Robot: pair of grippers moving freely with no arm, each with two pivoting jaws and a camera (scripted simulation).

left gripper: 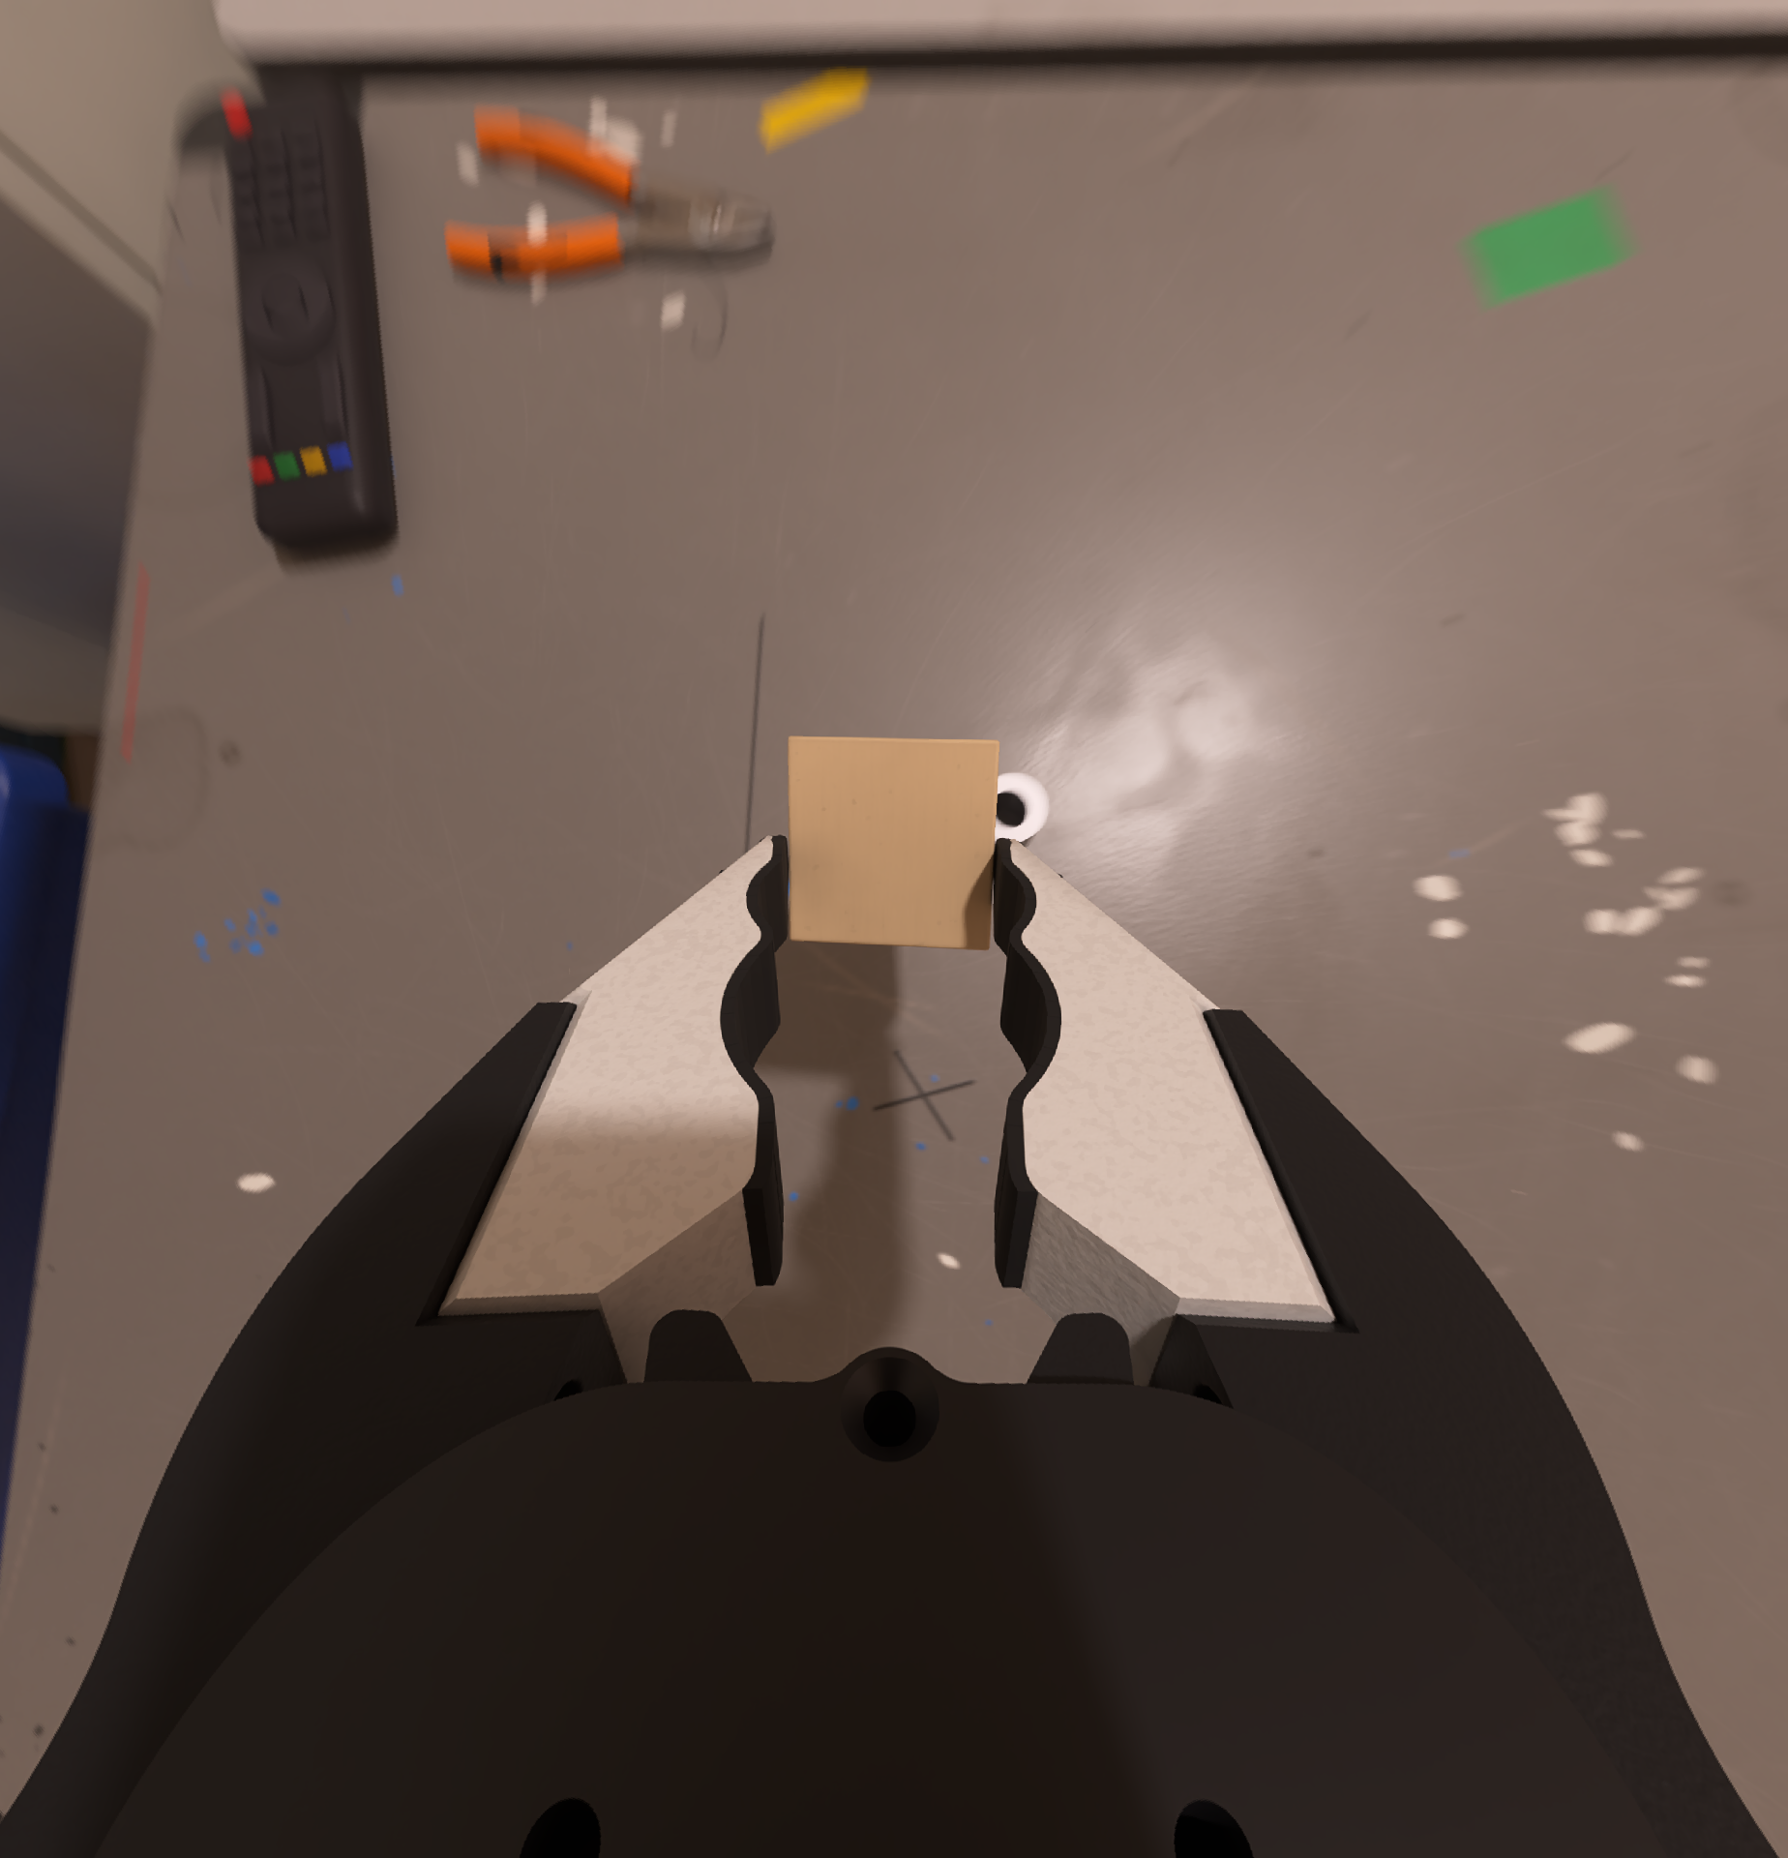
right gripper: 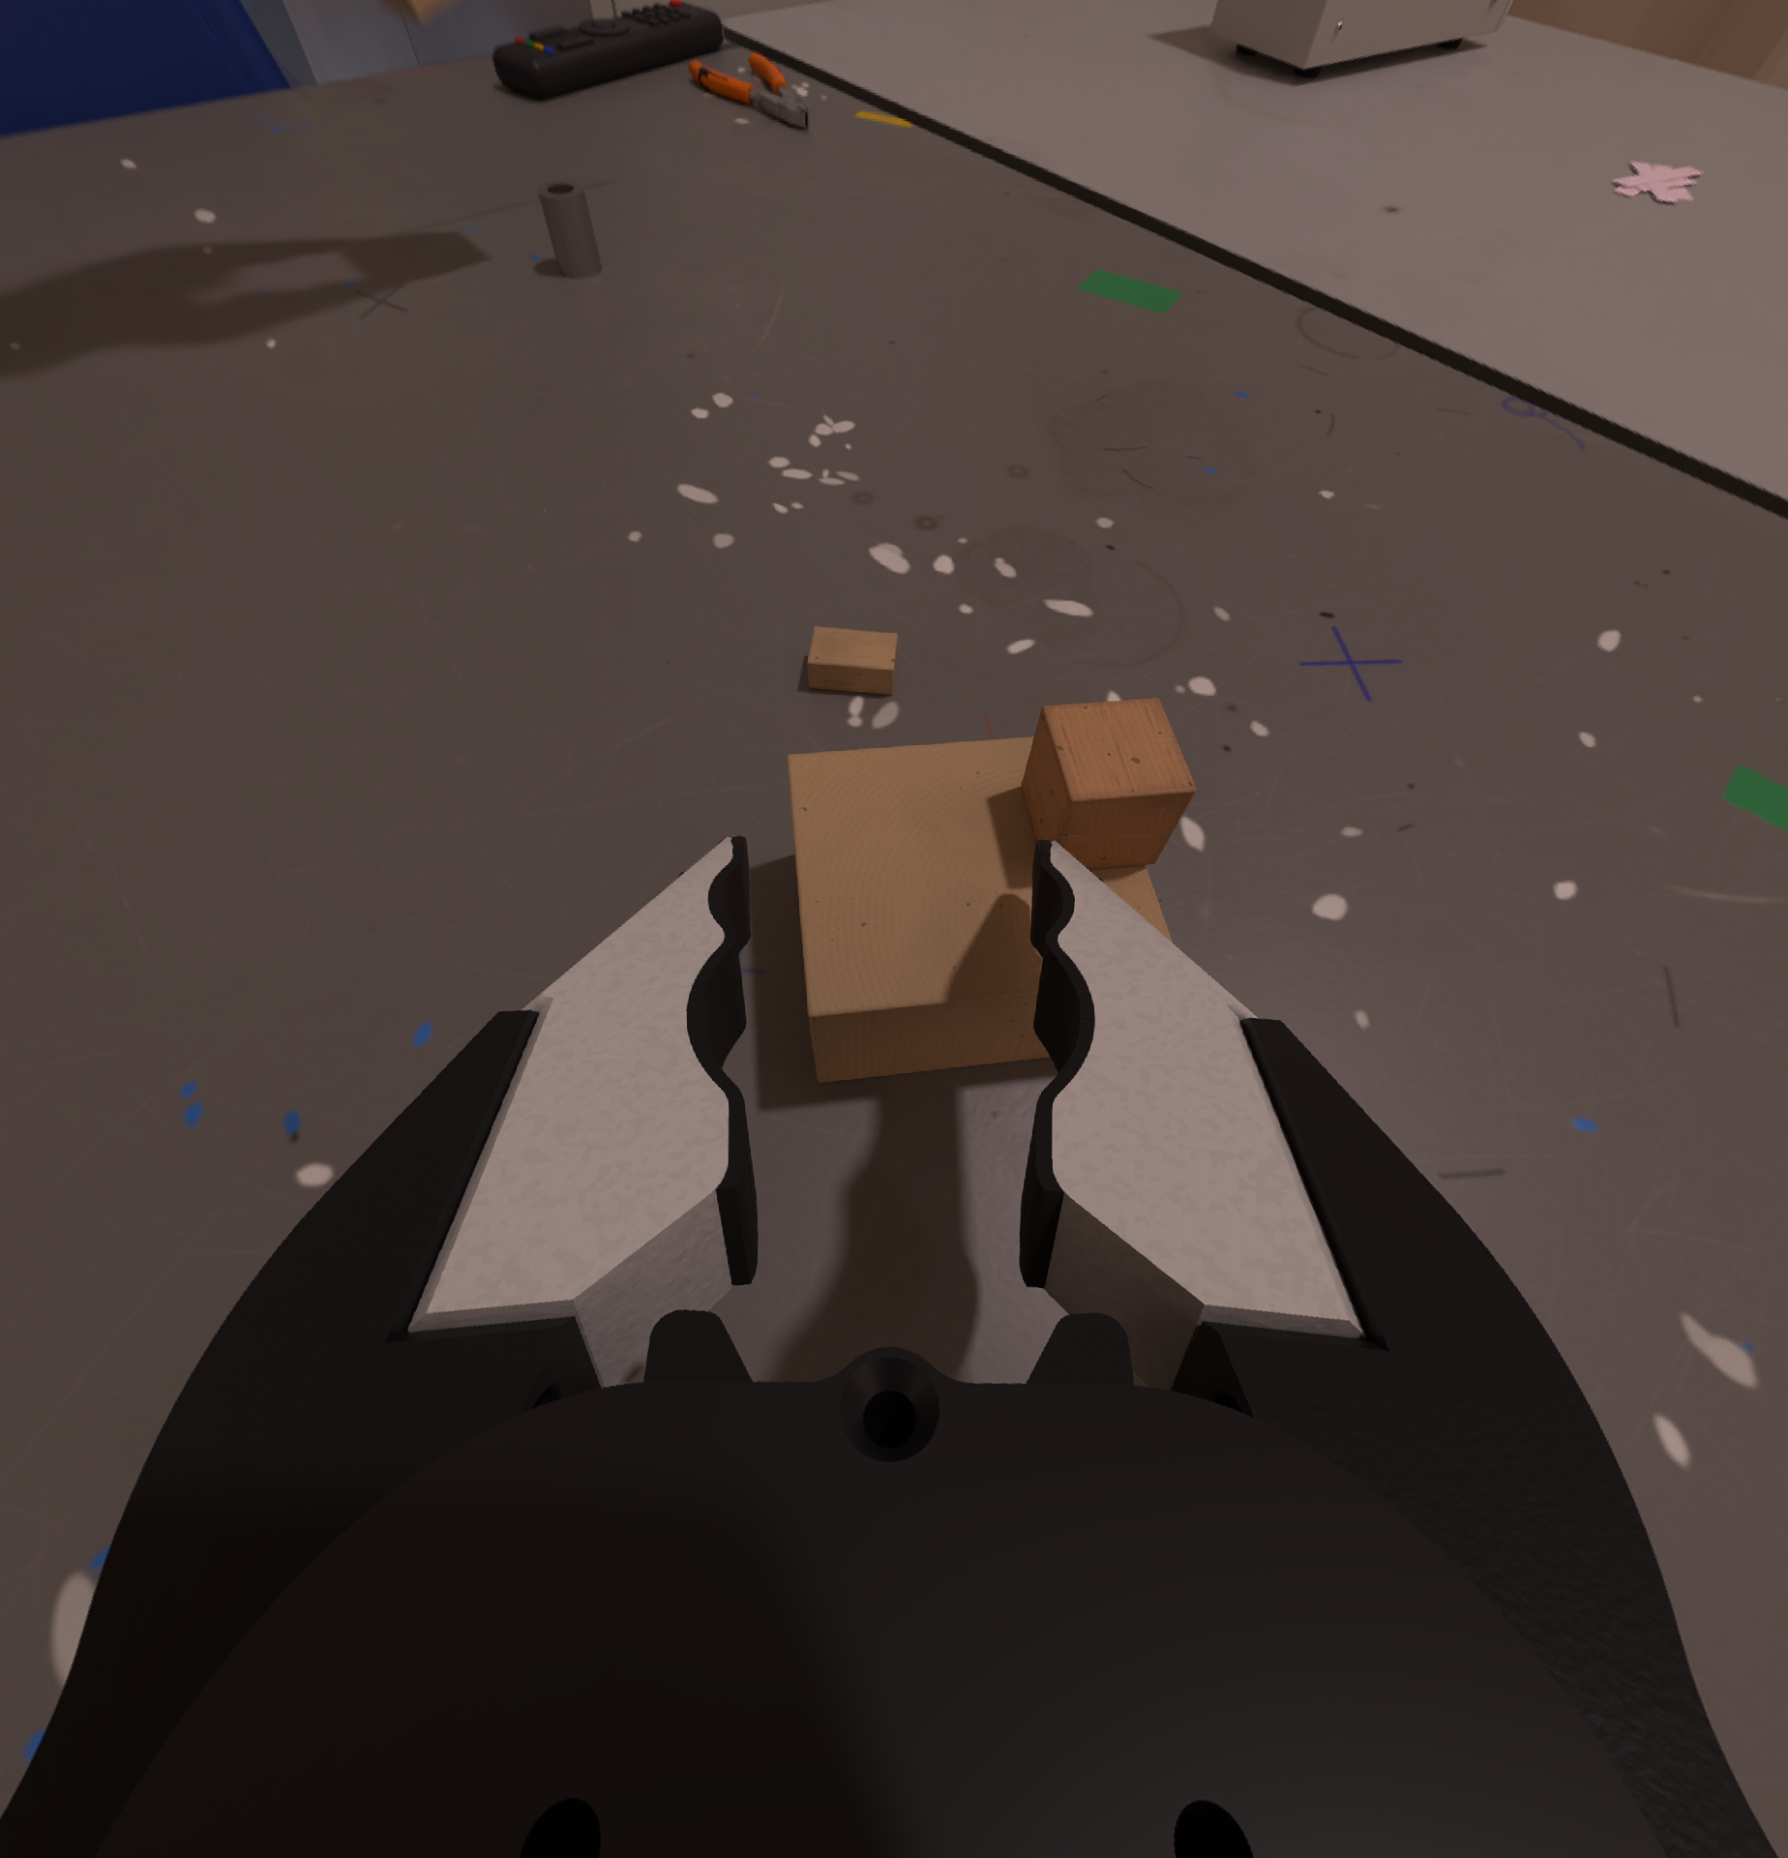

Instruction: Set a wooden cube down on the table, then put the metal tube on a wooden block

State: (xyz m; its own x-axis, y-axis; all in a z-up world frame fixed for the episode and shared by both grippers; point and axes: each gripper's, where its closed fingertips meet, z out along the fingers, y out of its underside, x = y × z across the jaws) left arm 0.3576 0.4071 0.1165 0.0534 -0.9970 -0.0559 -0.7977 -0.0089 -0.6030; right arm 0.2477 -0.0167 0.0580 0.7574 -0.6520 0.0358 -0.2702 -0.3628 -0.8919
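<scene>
In the left wrist view my left gripper [left gripper: 892, 855] is shut on a pale wooden cube [left gripper: 890, 845] and holds it over the grey table, looking down. Just right of the cube, the metal tube [left gripper: 1021, 804] shows end-on as a bright ring. In the right wrist view the tube [right gripper: 569, 229] stands upright, far off at the upper left. My right gripper [right gripper: 890, 855] is open and empty over a large wooden block [right gripper: 900, 905]. A darker wooden cube [right gripper: 1111, 779] sits on that block's far right corner. A small wooden block [right gripper: 852, 659] lies on the table beyond.
A black remote [left gripper: 307, 322] and orange pliers [left gripper: 588, 201] lie at the table's far side, also in the right wrist view [right gripper: 609, 45]. Green tape patches [left gripper: 1548, 246] [right gripper: 1131, 292] and a yellow one [left gripper: 815, 106] mark the table. A white box [right gripper: 1352, 30] stands on the adjoining table.
</scene>
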